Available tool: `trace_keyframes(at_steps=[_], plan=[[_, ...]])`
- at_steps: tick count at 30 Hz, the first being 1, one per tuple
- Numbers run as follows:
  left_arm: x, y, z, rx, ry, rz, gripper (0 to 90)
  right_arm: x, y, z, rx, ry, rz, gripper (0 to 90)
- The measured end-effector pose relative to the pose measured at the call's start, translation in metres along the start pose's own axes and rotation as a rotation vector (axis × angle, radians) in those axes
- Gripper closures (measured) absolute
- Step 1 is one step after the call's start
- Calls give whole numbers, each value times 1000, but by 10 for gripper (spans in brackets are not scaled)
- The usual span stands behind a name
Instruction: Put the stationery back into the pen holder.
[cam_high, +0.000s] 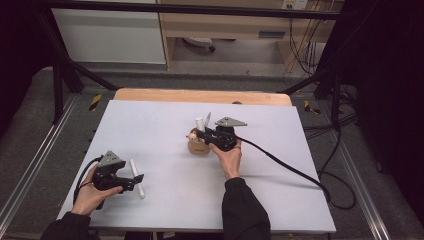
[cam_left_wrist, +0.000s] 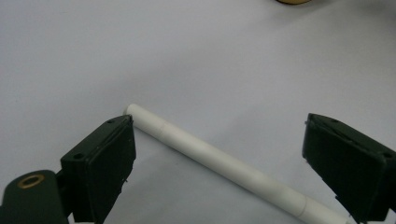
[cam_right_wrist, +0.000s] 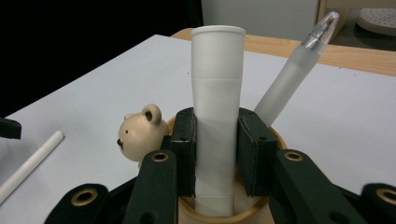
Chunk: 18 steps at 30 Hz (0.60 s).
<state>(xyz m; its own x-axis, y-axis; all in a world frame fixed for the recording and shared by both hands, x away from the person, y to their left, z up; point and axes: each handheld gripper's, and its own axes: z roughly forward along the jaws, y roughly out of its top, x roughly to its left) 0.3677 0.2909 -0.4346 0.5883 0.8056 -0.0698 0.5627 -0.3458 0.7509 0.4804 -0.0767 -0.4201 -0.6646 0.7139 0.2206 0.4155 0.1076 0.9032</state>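
Observation:
A wooden pen holder (cam_high: 197, 146) with a small bear head (cam_right_wrist: 139, 136) on its rim stands mid-table. My right gripper (cam_right_wrist: 217, 154) is shut on a white pen (cam_right_wrist: 217, 116), held upright with its lower end inside the holder (cam_right_wrist: 275, 136). A frosted clear pen (cam_right_wrist: 293, 70) leans in the holder too. Another white pen (cam_high: 137, 178) lies flat on the table at the left. My left gripper (cam_high: 134, 181) rests over it, open, one jaw on either side of the pen (cam_left_wrist: 219, 161) without pressing it.
The work surface is a white sheet (cam_high: 165, 125) on a wooden table (cam_high: 200, 95). A black cable (cam_high: 285, 165) trails from the right gripper across the table's right side. Black frame bars (cam_high: 65, 65) stand at the far corners.

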Motion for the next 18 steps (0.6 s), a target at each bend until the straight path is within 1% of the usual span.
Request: trace_keyframes(at_steps=[4,7,10,11,13,15,17,18], plan=[[-1,0,0,0,0,1,95,-1,-3,-1,8,-3,-1,707],[-1,0,0,0,0,0,95,-1,-4,-2,5,-2,-7,706],[0,0,0,1,0,2,95,-1,-3,-3,14,0,-18,698],[0,0,0,1,0,1,95,0,-3,-4,16,3,-19,685],[-1,0,0,1,-1,1,95,1,-1,-6,18,1,-23,632],[0,0,0,0,-1,2,95,1,1,-9,25,-1,-39,600],[0,0,-1,-1,0,0,95,2,3,-14,32,-13,-60,568],[0,0,-1,-2,0,-1,95,2,5,-17,34,-10,-66,548]])
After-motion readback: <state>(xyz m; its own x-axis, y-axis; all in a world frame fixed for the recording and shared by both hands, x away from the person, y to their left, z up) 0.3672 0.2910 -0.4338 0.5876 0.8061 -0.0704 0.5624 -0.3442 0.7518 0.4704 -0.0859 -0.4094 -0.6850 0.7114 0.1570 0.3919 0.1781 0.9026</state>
